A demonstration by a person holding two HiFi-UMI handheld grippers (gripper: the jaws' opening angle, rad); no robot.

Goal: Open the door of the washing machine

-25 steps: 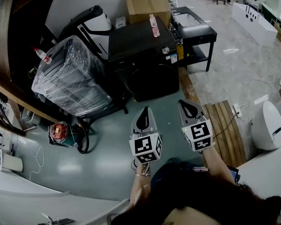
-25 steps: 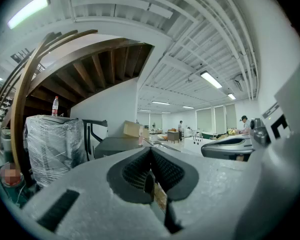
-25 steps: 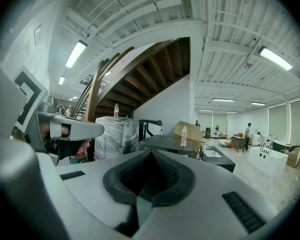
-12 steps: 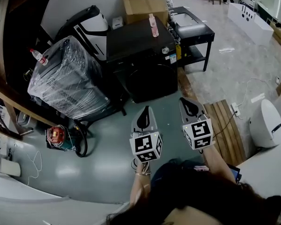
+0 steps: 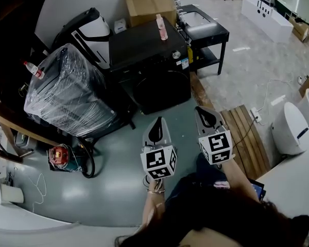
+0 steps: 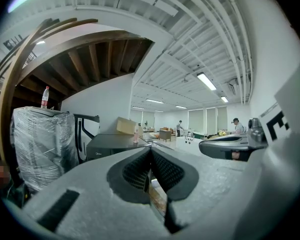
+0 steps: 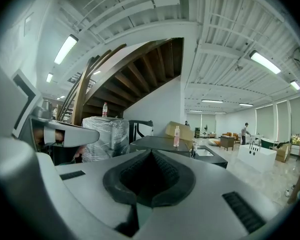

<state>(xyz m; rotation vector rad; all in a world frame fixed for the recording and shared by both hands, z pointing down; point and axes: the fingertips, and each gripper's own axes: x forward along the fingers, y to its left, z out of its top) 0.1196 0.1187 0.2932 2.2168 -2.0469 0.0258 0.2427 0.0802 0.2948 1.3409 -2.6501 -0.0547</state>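
Note:
The black washing machine (image 5: 144, 48) stands in the middle of the head view, its round dark door (image 5: 162, 90) facing me and closed. A pink bottle (image 5: 159, 27) stands on its top. My left gripper (image 5: 155, 123) and right gripper (image 5: 206, 112) hover side by side above the grey floor, just short of the door, both pointing at the machine. The left gripper (image 6: 151, 149) has its pads together and holds nothing. The right gripper (image 7: 151, 154) is likewise shut and empty. The machine (image 7: 157, 144) shows beyond the right jaws, bottle (image 7: 176, 135) on top.
A plastic-wrapped appliance (image 5: 67, 94) stands left of the machine, a cardboard box (image 5: 142, 4) behind it, a black table (image 5: 203, 32) to its right. A wooden pallet (image 5: 247, 138) and a white rounded unit (image 5: 291, 127) lie at right. A red device (image 5: 58, 156) and cables sit at left.
The scene has slid a little up and left in the head view as I shift. Both grippers stay side by side, shut, in front of the door.

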